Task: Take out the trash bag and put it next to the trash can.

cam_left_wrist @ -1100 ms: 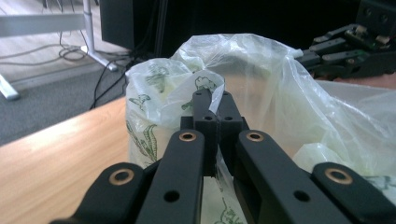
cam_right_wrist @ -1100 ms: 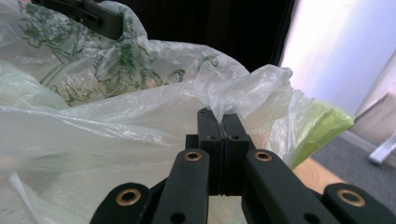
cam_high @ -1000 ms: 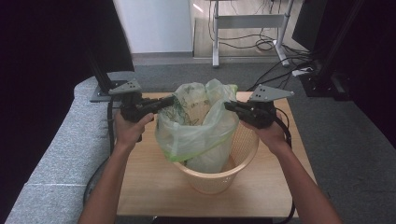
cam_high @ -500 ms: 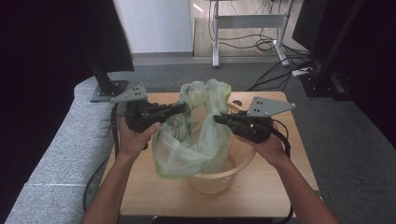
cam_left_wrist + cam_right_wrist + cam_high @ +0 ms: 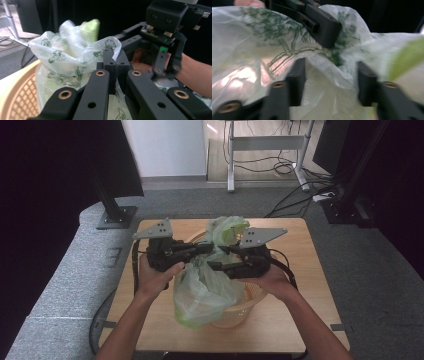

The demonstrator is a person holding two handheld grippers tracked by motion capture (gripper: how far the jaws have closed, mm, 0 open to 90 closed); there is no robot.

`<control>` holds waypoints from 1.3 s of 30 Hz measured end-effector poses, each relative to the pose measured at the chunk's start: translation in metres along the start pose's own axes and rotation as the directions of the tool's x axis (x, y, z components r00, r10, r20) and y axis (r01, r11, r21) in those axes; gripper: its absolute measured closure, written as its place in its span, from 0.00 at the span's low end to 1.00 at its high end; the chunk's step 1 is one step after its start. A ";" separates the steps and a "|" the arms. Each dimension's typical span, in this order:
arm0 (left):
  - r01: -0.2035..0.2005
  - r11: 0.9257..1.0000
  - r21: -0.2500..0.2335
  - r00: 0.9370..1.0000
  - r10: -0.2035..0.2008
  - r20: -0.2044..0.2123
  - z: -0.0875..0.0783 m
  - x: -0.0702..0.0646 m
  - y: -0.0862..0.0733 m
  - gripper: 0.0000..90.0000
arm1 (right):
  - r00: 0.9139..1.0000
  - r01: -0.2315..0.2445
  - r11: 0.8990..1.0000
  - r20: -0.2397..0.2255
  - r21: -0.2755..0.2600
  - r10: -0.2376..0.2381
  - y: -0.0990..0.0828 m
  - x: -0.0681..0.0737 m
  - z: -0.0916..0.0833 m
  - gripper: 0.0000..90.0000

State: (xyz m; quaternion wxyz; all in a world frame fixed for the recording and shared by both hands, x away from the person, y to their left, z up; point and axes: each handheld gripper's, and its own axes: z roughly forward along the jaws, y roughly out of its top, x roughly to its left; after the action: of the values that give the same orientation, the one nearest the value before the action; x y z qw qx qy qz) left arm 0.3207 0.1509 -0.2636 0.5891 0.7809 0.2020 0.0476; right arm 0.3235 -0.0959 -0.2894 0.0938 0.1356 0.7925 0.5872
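Now, with the left gripper (image 5: 115, 58) clamped on the green-printed plastic bag's (image 5: 202, 290) rim over the basket (image 5: 235, 317), the right gripper (image 5: 328, 82), whose jaws have just been opening with bag film loose between them, should re-pinch the rim just beside the left's jaws.

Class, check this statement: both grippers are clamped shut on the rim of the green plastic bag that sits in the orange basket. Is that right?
Not quite. Only the left gripper is clamped shut on the bag rim. In the right gripper view the right gripper has its jaws apart, having just been opening, with the bag film loose between them. The bag does sit in the orange basket.
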 end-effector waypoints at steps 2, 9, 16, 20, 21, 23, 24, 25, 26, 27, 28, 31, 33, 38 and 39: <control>-0.005 1.000 0.004 1.000 0.005 0.001 0.001 0.000 0.000 1.00 | 1.000 0.006 1.000 0.022 0.010 -0.007 0.002 0.002 0.006 0.46; 0.003 1.000 -0.001 1.000 -0.003 0.013 0.002 0.001 -0.002 0.99 | 0.997 0.053 0.998 0.051 0.045 -0.055 0.004 0.006 0.015 0.90; 0.019 0.997 -0.079 0.999 -0.021 -0.025 -0.020 0.007 -0.003 0.67 | 0.993 0.057 0.998 0.105 0.005 -0.057 0.006 0.005 0.004 0.98; 0.014 0.991 -0.130 0.994 -0.028 -0.105 -0.045 0.010 -0.006 0.48 | 0.991 0.051 0.998 0.124 -0.037 -0.046 0.011 0.004 -0.013 0.98; 0.018 0.990 -0.138 0.992 -0.035 -0.124 -0.051 0.013 -0.007 0.46 | 0.991 0.051 0.997 0.127 -0.050 -0.044 0.013 0.003 -0.018 0.98; 0.028 0.989 -0.148 0.984 -0.054 -0.171 -0.062 0.017 -0.012 0.42 | 0.989 0.049 0.996 0.141 -0.074 -0.038 0.017 0.000 -0.029 0.98; 0.033 0.989 -0.146 0.980 -0.060 -0.190 -0.065 0.019 -0.014 0.38 | 0.987 0.044 0.995 0.157 -0.095 -0.029 0.022 -0.002 -0.039 0.98; 0.040 0.989 -0.144 0.978 -0.068 -0.199 -0.068 0.021 -0.017 0.38 | 0.987 0.044 0.995 0.157 -0.095 -0.029 0.022 -0.002 -0.039 0.98; 0.046 0.990 -0.137 0.978 -0.072 -0.196 -0.070 0.023 -0.021 0.37 | 0.986 0.042 0.994 0.165 -0.104 -0.024 0.024 -0.003 -0.043 0.98; 0.047 0.992 -0.119 0.979 -0.069 -0.193 -0.070 0.024 -0.025 0.35 | 0.985 0.038 0.993 0.173 -0.108 -0.019 0.026 -0.004 -0.046 0.98; 0.043 0.994 -0.100 0.979 -0.062 -0.194 -0.069 0.024 -0.028 0.33 | 0.983 0.038 0.993 0.185 -0.109 -0.017 0.028 -0.004 -0.049 0.98; 0.040 0.997 -0.062 0.985 -0.050 -0.166 -0.063 0.023 -0.038 0.27 | 0.977 0.037 0.993 0.211 -0.111 -0.013 0.033 -0.005 -0.053 0.98; 0.034 0.998 -0.045 0.990 -0.040 -0.137 -0.055 0.022 -0.042 0.21 | 0.974 0.033 0.993 0.225 -0.116 -0.006 0.037 -0.004 -0.054 0.98; 0.002 1.000 -0.006 0.997 -0.003 -0.072 -0.032 0.013 -0.043 0.16 | 0.973 0.036 0.992 0.230 -0.120 -0.008 0.040 0.000 -0.050 0.98; -0.015 1.000 -0.001 0.998 0.015 -0.063 -0.023 0.007 -0.041 0.15 | 0.973 0.037 0.992 0.229 -0.120 -0.009 0.040 0.002 -0.046 0.98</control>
State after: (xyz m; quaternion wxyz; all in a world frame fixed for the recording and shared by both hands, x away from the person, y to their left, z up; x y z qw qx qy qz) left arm 0.3097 0.1832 -0.2962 0.5825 0.7803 0.2144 0.0767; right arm 0.3115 -0.1264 -0.2376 0.1992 0.1867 0.7400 0.6147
